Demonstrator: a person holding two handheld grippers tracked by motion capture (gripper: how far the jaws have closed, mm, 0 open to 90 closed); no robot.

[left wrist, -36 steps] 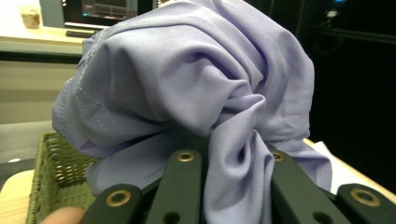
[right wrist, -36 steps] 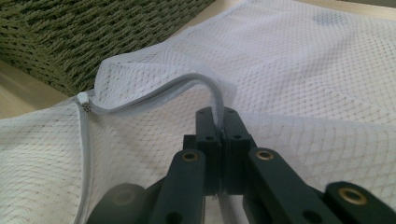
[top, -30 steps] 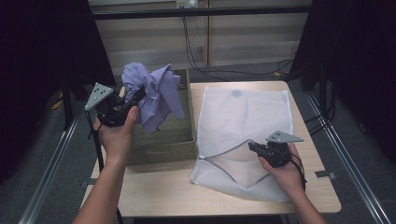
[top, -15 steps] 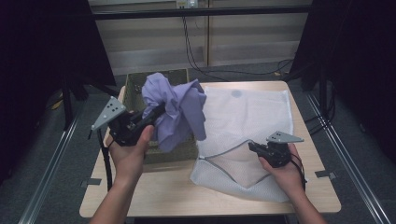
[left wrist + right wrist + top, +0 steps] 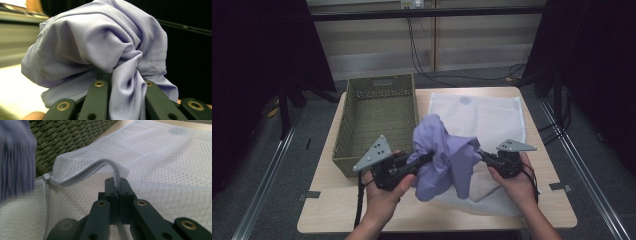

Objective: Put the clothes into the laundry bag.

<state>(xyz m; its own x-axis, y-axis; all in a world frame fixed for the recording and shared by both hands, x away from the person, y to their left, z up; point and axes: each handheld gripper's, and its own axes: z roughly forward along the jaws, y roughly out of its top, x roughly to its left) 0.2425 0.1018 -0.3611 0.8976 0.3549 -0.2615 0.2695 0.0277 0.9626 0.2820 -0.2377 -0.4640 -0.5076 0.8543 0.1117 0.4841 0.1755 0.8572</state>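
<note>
A bunched lilac garment (image 5: 443,155) hangs over the table's front middle, with my left gripper (image 5: 424,157) shut on it; in the left gripper view the cloth (image 5: 100,50) billows over the black jaws. A white mesh laundry bag (image 5: 482,117) lies flat on the right half of the table. My right gripper (image 5: 484,156) is shut on the bag's zipper edge (image 5: 115,173) and lifts it, so the mouth gapes a little. The garment hangs in front of that mouth and hides part of the bag.
An olive woven basket (image 5: 347,135) stands at the left of the table, with nothing visible inside it. The wooden table's front edge (image 5: 437,222) lies just below both hands. Dark curtains and metal frame legs flank the table.
My left gripper has carried the garment from above the basket rightward and toward me, until it hangs by the bag's mouth. The right gripper has kept its hold on the zipper edge.
</note>
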